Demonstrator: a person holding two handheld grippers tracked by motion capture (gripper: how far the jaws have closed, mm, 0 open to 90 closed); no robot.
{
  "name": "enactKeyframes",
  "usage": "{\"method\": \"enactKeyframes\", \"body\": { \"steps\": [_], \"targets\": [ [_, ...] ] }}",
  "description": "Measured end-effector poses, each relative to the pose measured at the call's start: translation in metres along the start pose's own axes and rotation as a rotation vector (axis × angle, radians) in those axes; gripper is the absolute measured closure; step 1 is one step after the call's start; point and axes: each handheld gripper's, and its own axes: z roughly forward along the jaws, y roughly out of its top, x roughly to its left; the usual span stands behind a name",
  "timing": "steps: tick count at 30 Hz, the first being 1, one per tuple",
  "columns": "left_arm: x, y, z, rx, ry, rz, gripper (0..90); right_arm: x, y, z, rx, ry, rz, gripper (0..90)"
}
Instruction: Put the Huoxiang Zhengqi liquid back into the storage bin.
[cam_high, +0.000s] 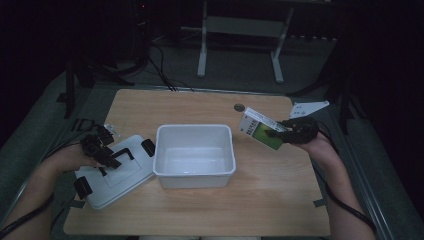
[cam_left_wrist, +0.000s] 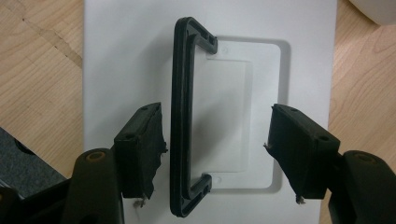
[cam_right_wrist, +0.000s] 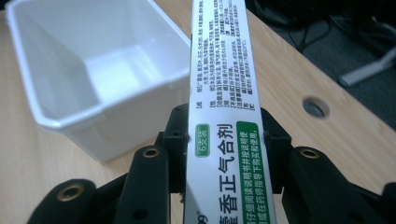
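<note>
A white bin (cam_high: 195, 180) stands open in the middle of the wooden table (cam_high: 250, 200). Its white lid (cam_high: 125, 181) lies flat to the left, with a black handle (cam_high: 123, 153) and black clips. My left gripper (cam_high: 113, 160) hovers over the lid. In the left gripper view it (cam_left_wrist: 215, 140) is open, and the handle (cam_left_wrist: 181, 116) runs between the jaws, close to the left pad (cam_left_wrist: 140, 154) without being pressed. My right gripper (cam_high: 280, 133) is shut on a white and green medicine box (cam_high: 260, 129), held in the air right of the bin. The box (cam_right_wrist: 219, 70) is clamped by its narrow sides above the bin (cam_right_wrist: 116, 135).
A round cable hole (cam_high: 239, 107) sits in the tabletop near the far edge. A white card (cam_high: 307, 107) lies off the table's far right corner. Behind the table stand a white desk frame (cam_high: 202, 50) and floor cables (cam_high: 160, 65).
</note>
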Motion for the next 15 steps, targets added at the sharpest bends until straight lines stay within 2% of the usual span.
{"method": "enactKeyframes", "body": {
  "steps": [6,7,8,9,11,14,15],
  "targets": [
    [0.0,-0.001,0.0,0.012,0.001,0.0,35.8,0.013,0.024,0.007,-0.021,0.074,-0.068,63.5],
    [0.0,-0.001,0.0,0.012,0.001,0.0,35.8,0.013,0.024,0.007,-0.021,0.074,-0.068,63.5],
    [0.0,-0.001,0.0,0.015,0.002,0.003,35.8,0.015,0.028,0.009,-0.026,0.09,-0.08,63.6],
    [0.0,-0.002,0.0,0.013,0.0,0.002,35.8,0.023,0.039,0.014,-0.031,0.126,-0.117,63.5],
    [0.0,-0.002,0.0,0.014,0.001,0.005,35.8,0.025,0.041,0.015,-0.034,0.137,-0.126,63.5],
    [0.0,-0.004,0.001,0.017,0.0,0.006,35.8,0.037,0.055,0.024,-0.046,0.2,-0.17,63.6],
    [0.0,-0.004,0.001,0.017,0.0,0.006,35.8,0.037,0.055,0.024,-0.046,0.2,-0.17,63.6]
  ]
}}
